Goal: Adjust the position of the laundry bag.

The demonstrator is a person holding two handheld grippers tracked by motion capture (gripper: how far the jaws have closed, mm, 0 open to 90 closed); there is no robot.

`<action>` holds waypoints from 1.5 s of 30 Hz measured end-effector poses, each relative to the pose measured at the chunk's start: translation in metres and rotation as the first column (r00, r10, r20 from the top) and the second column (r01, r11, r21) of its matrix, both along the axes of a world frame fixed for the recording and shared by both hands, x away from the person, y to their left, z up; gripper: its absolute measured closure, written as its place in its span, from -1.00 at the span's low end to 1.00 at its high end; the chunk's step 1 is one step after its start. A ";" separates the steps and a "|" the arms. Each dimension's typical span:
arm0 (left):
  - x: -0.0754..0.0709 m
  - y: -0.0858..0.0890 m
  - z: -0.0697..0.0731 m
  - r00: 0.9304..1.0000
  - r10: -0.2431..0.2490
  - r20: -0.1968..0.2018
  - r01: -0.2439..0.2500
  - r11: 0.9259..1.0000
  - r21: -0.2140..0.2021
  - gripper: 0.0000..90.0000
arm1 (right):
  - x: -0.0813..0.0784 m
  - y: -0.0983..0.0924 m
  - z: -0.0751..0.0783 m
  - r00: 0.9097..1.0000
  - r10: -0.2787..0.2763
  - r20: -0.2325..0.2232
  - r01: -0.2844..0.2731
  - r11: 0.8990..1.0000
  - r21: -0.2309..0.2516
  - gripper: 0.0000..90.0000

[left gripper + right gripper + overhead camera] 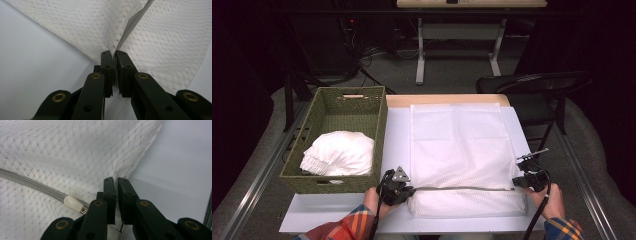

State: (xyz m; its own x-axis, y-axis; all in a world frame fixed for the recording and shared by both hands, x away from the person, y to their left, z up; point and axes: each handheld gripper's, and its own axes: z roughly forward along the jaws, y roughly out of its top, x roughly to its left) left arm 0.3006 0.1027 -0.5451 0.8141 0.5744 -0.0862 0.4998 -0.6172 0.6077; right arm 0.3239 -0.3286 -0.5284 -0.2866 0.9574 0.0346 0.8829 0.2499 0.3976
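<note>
At nine o'clock a wicker basket [337, 107] held a white bundle [338, 152]. The mesh laundry bag [459, 145] lay flat on the table [397, 135], zipper [462, 188] apparently closed. The left tongs [404, 192] and right tongs [518, 181] each pinched a near corner; loading seemingly remained.

Count on the worktop [397, 125] — one white mesh laundry bag [457, 145], bearing one grey zipper [462, 188] with one pale zipper pull [73, 203]. One woven green basket [379, 130] at the left edge, containing one bundle of white cloth [339, 152]. Two claws — left claw [404, 190] and right claw [518, 181], one at each near corner of the bag. One dark chair [532, 85] beyond the far right corner.
</note>
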 end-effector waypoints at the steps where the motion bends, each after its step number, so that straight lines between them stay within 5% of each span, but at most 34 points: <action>1: 0.000 0.002 0.000 1.000 0.003 -0.003 -0.003 1.000 0.004 0.87 | 0.000 0.002 0.000 1.000 0.010 0.000 -0.010 1.000 0.002 0.89; 17: -0.002 0.018 0.004 0.997 0.068 0.027 -0.069 0.996 0.057 0.87 | 0.002 0.027 0.000 0.997 0.080 -0.013 -0.081 0.997 -0.017 0.89; 45: -0.014 0.040 0.004 0.995 0.086 0.042 -0.090 0.990 0.108 0.87 | 0.008 0.050 -0.001 0.988 0.150 -0.024 -0.151 0.988 -0.020 0.90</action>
State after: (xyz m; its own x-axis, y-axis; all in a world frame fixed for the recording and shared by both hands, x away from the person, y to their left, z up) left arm 0.2863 0.1431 -0.5412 0.7611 0.6485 0.0110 0.5336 -0.6357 0.5578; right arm 0.3316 -0.2789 -0.5289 -0.4269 0.9040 0.0220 0.8431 0.3891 0.3713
